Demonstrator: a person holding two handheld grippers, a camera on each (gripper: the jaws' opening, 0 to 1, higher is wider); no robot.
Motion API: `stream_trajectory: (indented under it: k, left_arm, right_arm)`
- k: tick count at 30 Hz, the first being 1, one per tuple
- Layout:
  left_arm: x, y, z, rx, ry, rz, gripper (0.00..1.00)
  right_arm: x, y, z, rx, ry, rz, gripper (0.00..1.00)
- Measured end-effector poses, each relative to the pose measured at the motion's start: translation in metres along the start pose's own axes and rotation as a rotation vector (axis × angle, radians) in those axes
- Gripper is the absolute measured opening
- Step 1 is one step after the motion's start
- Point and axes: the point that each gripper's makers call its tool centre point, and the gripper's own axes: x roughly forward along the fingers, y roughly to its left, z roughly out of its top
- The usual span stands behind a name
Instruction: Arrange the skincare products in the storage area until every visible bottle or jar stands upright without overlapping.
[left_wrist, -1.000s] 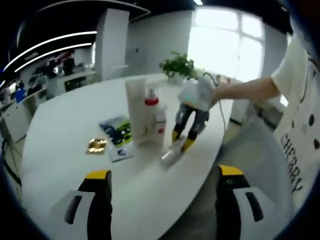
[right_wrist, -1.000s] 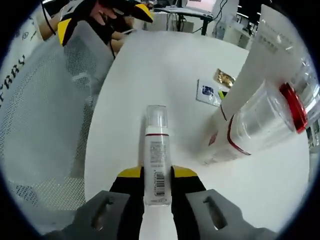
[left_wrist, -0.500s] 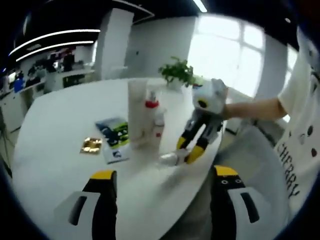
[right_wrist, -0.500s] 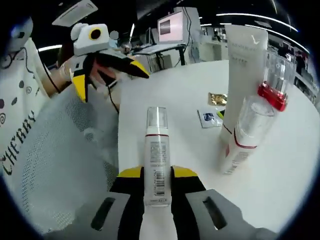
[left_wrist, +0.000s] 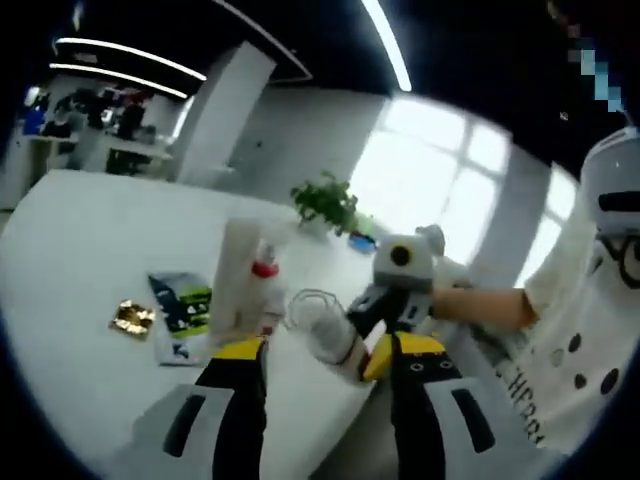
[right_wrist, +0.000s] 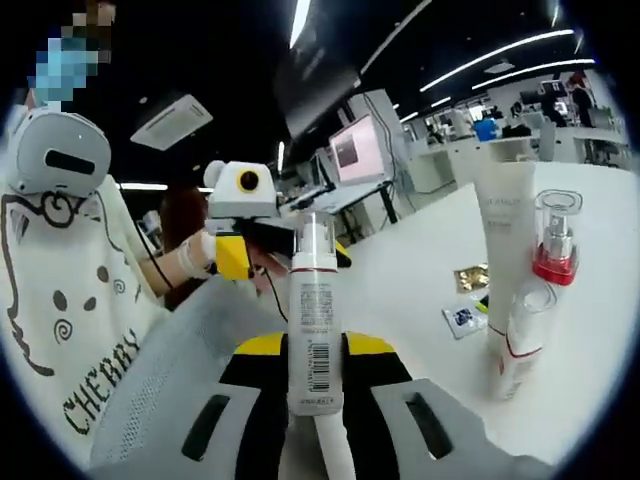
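Note:
My right gripper is shut on a slim white pump bottle with a clear cap, held in the air off the table. In the left gripper view that bottle hangs tilted in the right gripper, just ahead of my open left gripper. On the white table a tall white tube, a clear spray bottle with a red collar and a small white bottle with a red band stand upright close together. The left gripper shows beyond the held bottle.
A printed sachet and a gold sachet lie flat left of the standing group. A potted plant stands at the table's far side. A person in a white printed shirt is close to the table edge.
The right gripper has lifted the pump bottle off the table and tipped it up. The left gripper has come closer to it. Both views have tilted upward.

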Motion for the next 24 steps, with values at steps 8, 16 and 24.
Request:
stream_trajectory:
  k: [8,16,24]
  left_arm:
    - [0.007,-0.008,0.007,0.01,-0.018,-0.035,0.39]
    - [0.013,-0.016,0.019,0.051,-0.066,-0.067,0.25]
    - [0.019,-0.022,0.007,0.167,0.012,-0.093,0.22]
  right_arm:
    - [0.005,0.019,0.018,0.063,-0.118,0.091,0.19]
    - [0.007,0.025,0.031,0.122,-0.202,0.144,0.19]
    - [0.01,0.024,0.017,0.085,-0.149,0.137,0.2]
